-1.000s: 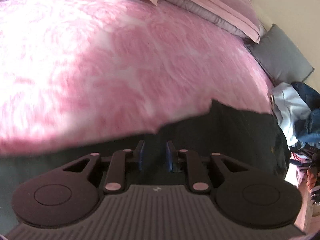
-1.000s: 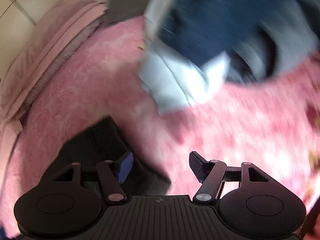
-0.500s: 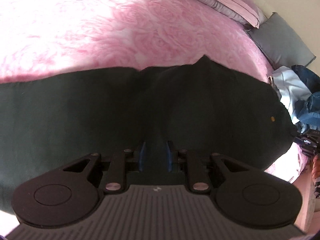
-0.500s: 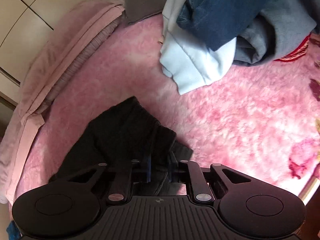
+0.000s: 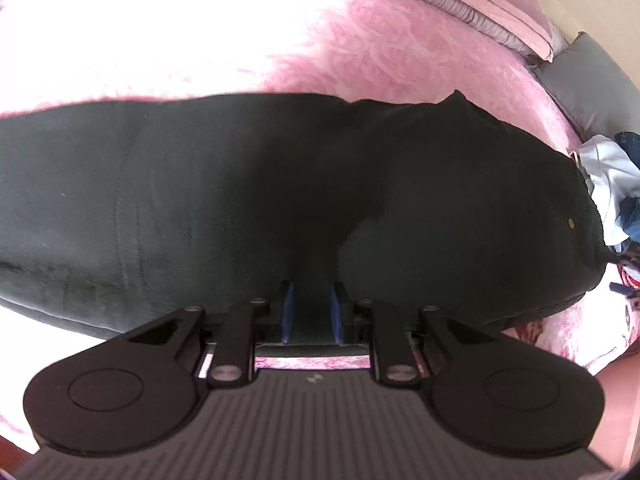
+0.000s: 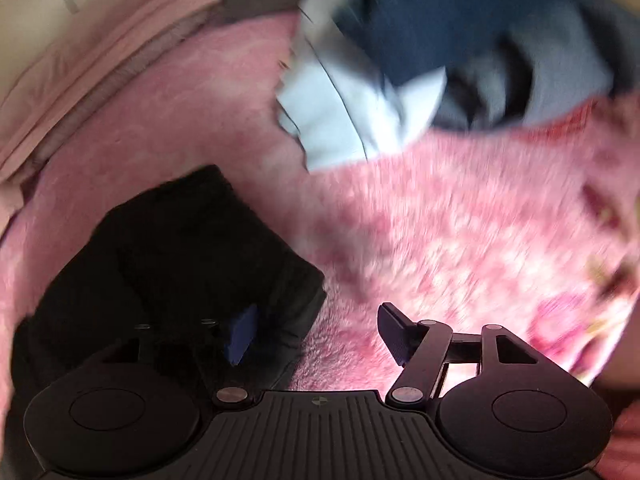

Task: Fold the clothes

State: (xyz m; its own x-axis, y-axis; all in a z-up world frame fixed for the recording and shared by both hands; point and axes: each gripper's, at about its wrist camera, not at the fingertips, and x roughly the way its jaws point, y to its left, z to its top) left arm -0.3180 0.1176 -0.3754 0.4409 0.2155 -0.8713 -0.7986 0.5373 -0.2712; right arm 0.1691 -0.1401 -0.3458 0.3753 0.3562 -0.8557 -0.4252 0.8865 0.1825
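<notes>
Clearly one black garment [image 5: 280, 184], left tongs [image 5: 311, 312] clamping it, right tongs [image 6: 316, 332] apart, blurry.

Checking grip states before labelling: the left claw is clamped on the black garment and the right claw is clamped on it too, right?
Not quite. The left claw is clamped on the black garment, but the right wrist view shows the right claw open.

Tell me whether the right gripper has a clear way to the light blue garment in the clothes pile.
Probably yes. The right gripper is open and holds nothing, and only bare pink fleece blanket lies between it and the light blue garment. The dark blue jeans overlap its far part only.
</notes>
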